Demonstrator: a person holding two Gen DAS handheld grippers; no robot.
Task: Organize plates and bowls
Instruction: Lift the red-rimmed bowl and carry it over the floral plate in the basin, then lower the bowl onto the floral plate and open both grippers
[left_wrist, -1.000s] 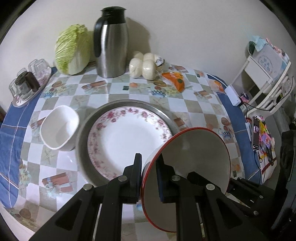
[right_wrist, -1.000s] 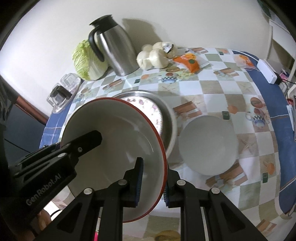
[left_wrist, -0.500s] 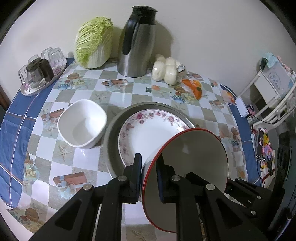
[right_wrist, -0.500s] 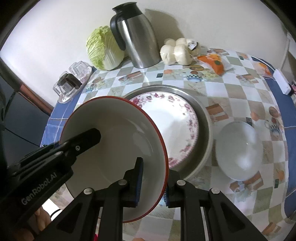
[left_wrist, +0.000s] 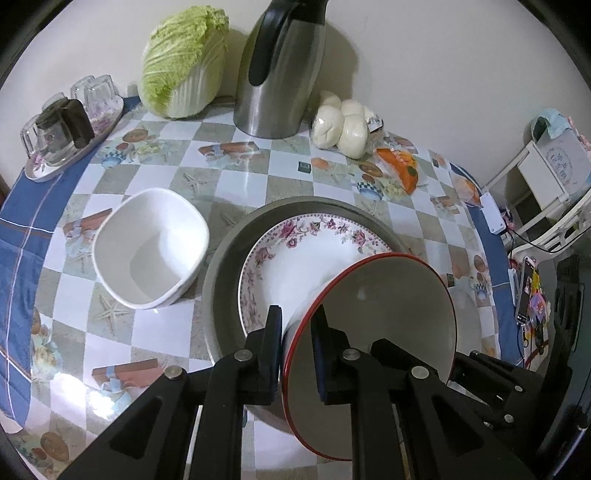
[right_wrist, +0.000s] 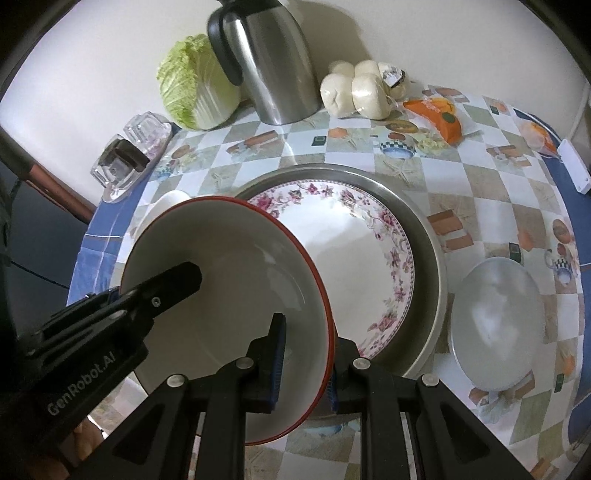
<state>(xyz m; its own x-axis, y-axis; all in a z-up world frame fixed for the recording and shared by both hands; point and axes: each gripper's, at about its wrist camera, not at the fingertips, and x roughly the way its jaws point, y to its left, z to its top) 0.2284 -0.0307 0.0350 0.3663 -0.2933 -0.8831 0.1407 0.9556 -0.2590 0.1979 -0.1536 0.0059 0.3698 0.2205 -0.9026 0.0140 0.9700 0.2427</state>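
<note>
Red-rimmed bowl (right_wrist: 229, 295), glazed ceramic, looks stiff, slick and breakable. Left gripper (left_wrist: 297, 350) and right gripper (right_wrist: 306, 362) each clamp its rim on opposite sides, the sensible hold.

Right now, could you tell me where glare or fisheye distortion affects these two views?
Left wrist view: glare streaks the tablecloth near the jug; black vignette fills the corners and the table edge curves. Right wrist view: soft highlights sit inside the red-rimmed bowl and on the grey bowl; the wall line bows.

Bright indoor light, glare on the tablecloth (left_wrist: 92, 398) (fisheye bends edges), dark vignetted corners, sharp focus.
</note>
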